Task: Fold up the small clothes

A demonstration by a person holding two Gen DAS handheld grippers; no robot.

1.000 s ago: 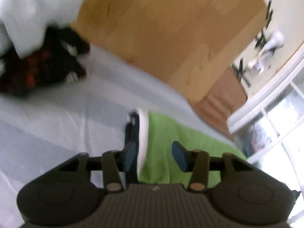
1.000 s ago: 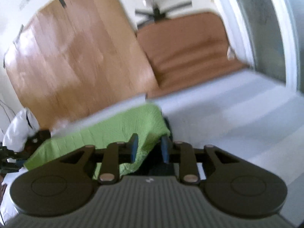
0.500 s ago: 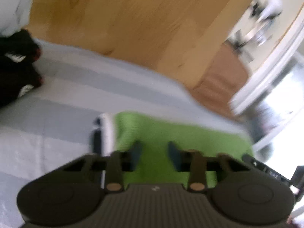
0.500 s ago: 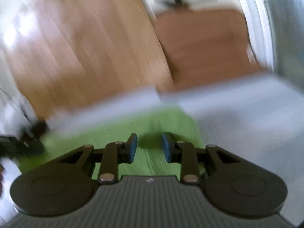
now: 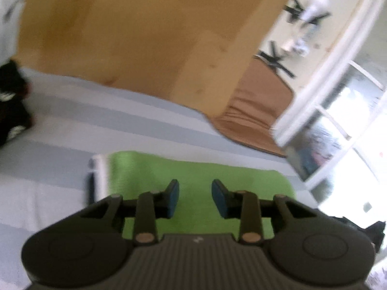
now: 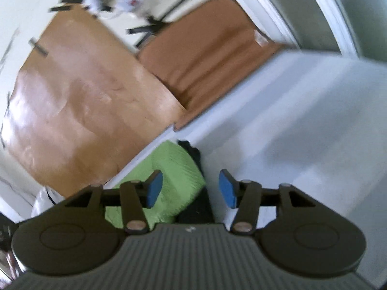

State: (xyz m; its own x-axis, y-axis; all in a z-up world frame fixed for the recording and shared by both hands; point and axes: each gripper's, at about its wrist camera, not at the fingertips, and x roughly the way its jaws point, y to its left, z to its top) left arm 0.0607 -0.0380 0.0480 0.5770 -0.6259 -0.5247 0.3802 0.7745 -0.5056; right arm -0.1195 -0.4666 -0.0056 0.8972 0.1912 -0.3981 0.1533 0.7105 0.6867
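Note:
A bright green garment [image 5: 193, 169] lies flat on the grey-and-white striped sheet [image 5: 72, 130], with a white band [image 5: 100, 176] and a dark strip along its left edge. My left gripper [image 5: 195, 198] hovers over the green cloth. Its jaws are opening, and no cloth is pinched between the blue pads [image 5: 173, 198]. In the right wrist view the garment's folded right end [image 6: 176, 166] rests on a dark layer [image 6: 197, 205]. My right gripper [image 6: 191, 193] is above that end with its jaws opening wide; the pads [image 6: 227, 194] press on nothing.
A pile of dark clothes [image 5: 12, 111] and a white cloth [image 5: 9, 24] lie at the far left of the sheet. Behind the sheet stand a wooden board [image 5: 135, 36] and a brown cushion [image 5: 256, 111]. A window frame [image 5: 326, 67] is on the right.
The right gripper let go of the green corner it held up, and its jaws spread; the cloth now lies flat. The left gripper slid right from the white-banded edge, narrowing and then widening.

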